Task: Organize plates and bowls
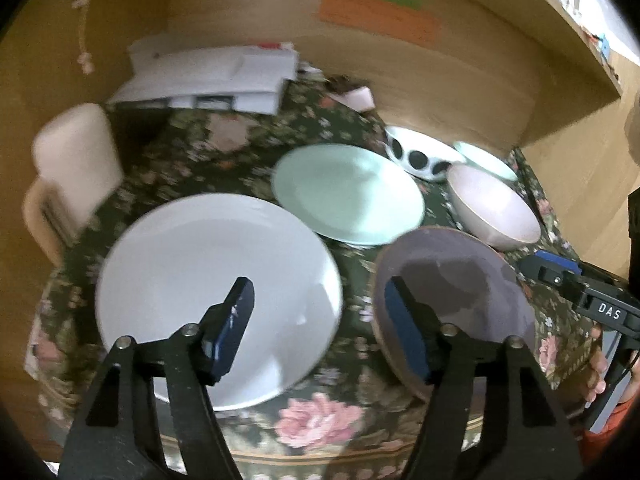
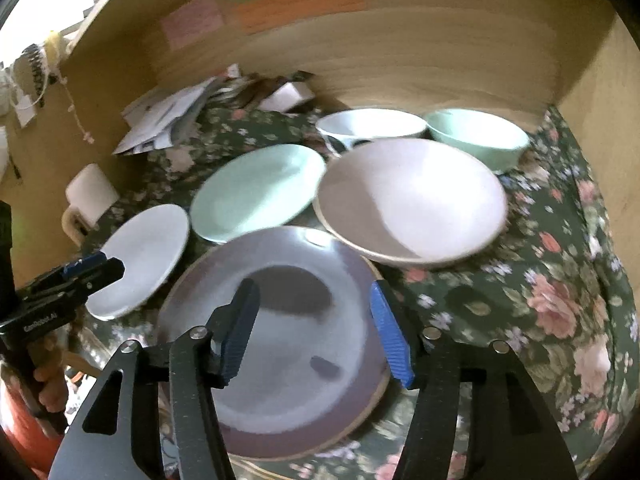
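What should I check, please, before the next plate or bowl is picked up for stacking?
1. Left claw empty, fingers apart: ok.
2. Right claw empty, fingers apart: ok.
3. White plate, mint plate and purple plate lie flat and unstacked: ok.
4. Pink bowl upright and empty: ok.
5. Dotted bowl and mint bowl empty: cannot tell, insides partly hidden.
6. Whether the pink bowl's rim touches the purple plate: cannot tell.

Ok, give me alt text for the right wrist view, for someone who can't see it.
The open right gripper hangs empty over a round purple plate on a dark floral tablecloth. Behind lie a white plate, a mint plate, a wide pale pink bowl, a white spotted bowl and a mint bowl.
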The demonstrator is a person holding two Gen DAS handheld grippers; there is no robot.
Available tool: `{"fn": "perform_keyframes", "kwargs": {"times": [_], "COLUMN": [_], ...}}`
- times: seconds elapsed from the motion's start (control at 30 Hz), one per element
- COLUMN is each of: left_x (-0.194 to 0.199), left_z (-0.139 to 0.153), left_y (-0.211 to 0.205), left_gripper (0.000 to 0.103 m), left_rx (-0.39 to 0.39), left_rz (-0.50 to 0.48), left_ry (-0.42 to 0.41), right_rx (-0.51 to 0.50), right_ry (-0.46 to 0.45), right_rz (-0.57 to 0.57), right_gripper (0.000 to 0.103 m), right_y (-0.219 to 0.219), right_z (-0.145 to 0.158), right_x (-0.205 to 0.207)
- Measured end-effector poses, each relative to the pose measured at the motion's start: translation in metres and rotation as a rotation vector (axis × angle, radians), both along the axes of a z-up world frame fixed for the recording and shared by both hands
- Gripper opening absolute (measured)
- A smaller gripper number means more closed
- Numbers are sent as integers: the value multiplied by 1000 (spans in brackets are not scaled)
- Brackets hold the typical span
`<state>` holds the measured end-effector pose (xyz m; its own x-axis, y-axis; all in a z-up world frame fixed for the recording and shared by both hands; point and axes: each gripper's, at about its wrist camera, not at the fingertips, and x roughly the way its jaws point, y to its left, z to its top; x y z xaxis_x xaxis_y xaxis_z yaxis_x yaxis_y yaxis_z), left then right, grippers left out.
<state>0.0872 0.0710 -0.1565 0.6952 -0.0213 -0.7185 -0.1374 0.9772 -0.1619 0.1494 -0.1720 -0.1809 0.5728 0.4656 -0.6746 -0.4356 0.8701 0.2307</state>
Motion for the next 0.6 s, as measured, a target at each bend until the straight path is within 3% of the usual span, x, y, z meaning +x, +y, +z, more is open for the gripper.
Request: {"fn": "perform_keyframes", "kwargs": {"times": [0.17, 0.6], "left_x": [-9, -28], "left_z": [3, -15], "left_y": [30, 95], "left_gripper": [77, 78], "left_rx": [15, 47], "left_rz": [65, 207], "left_ry": [2, 53], "right_rx": [-4, -49], "right_ry": [-9, 6], "right_rz": [57, 228], "right_gripper": [59, 60], "right_y": [27, 114], "right_z": [3, -2], "right_x": [2, 11]}}
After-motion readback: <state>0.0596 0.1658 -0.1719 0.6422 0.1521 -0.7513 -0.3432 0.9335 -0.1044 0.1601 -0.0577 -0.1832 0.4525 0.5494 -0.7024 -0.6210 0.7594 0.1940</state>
